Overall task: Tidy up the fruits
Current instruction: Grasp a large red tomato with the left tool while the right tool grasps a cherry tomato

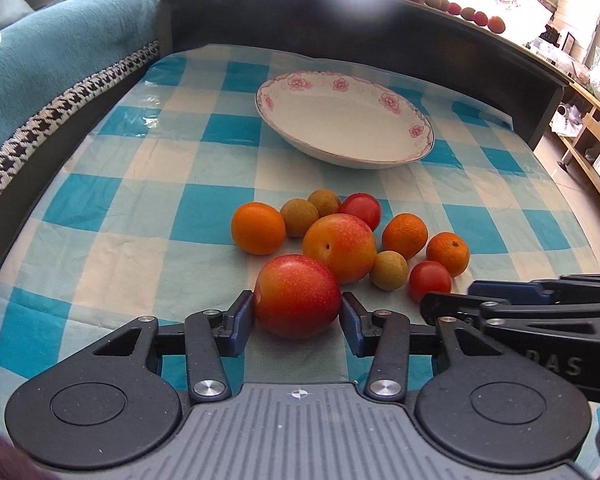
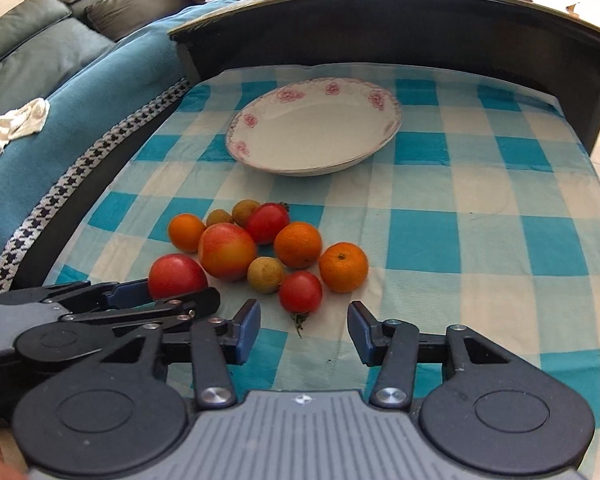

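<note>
So the fruit is all bunched in a little heap in the middle of the desk [image 1: 100,208], on a blue-and-white checked cloth that looks thin and a bit wrinkly. Behind the heap sits a shallow white plate [image 1: 380,156] with pink flowers round the rim — empty so far, and my guess is that's where everything is meant to go.

The left gripper [image 1: 298,308] has its jaws around the nearest red plum [image 1: 296,294], one blue pad on each side at the widest part. The left pad looks to be touching the skin, the right one seems to have a sliver of gap, so I'd call it closing in rather than a firm hold. The plum still rests on the cloth. Makes sense to take the front one first, since nothing blocks it.

The right gripper [image 2: 304,326] hangs low over the cloth with its jaws apart and nothing pressed between them — a small red tomato [image 2: 300,292] with a green stem sits just ahead of the pads, probably the target.

Texture-wise: plums smooth and speckled, a second plum [image 1: 339,248] more orange, the mandarins [image 1: 405,235] dimpled, the small tan longans [image 1: 388,270] dull and rough. All of it is round, so it'll roll if nudged.
</note>
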The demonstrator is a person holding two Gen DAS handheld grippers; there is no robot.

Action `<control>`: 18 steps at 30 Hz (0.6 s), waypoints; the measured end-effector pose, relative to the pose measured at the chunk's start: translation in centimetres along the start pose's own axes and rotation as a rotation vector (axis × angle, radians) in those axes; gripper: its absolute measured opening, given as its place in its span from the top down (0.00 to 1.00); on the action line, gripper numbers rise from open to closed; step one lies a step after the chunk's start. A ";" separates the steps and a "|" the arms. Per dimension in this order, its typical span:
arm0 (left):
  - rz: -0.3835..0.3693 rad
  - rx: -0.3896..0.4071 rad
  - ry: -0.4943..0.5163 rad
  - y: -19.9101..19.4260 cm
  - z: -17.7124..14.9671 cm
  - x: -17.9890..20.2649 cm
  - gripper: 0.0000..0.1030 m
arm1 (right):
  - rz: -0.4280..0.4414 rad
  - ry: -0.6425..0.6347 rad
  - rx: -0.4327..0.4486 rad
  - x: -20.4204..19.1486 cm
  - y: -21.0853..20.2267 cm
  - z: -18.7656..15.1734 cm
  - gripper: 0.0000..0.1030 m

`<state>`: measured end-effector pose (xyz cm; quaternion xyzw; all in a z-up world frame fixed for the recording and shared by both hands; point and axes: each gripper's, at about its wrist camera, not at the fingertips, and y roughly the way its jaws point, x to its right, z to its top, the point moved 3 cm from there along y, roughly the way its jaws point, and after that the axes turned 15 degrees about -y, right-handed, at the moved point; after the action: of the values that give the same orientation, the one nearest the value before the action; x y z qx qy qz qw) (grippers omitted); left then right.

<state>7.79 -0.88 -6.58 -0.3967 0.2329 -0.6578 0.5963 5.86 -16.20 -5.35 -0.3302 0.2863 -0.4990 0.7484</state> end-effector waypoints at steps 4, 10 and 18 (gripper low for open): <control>-0.012 -0.004 -0.007 0.0 0.1 -0.2 0.47 | 0.021 0.010 -0.012 0.3 1.2 0.1 0.64; -0.010 0.003 -0.011 0.1 0.2 -0.4 0.43 | 0.029 0.013 -0.007 0.6 2.3 0.6 0.69; -0.017 0.020 -0.017 0.3 0.5 -0.5 0.39 | 0.018 -0.010 0.005 0.5 2.6 0.9 0.72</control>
<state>8.35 -0.32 -6.63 -0.3984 0.2179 -0.6616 0.5967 8.14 -15.72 -6.90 -0.3283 0.2844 -0.4915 0.7548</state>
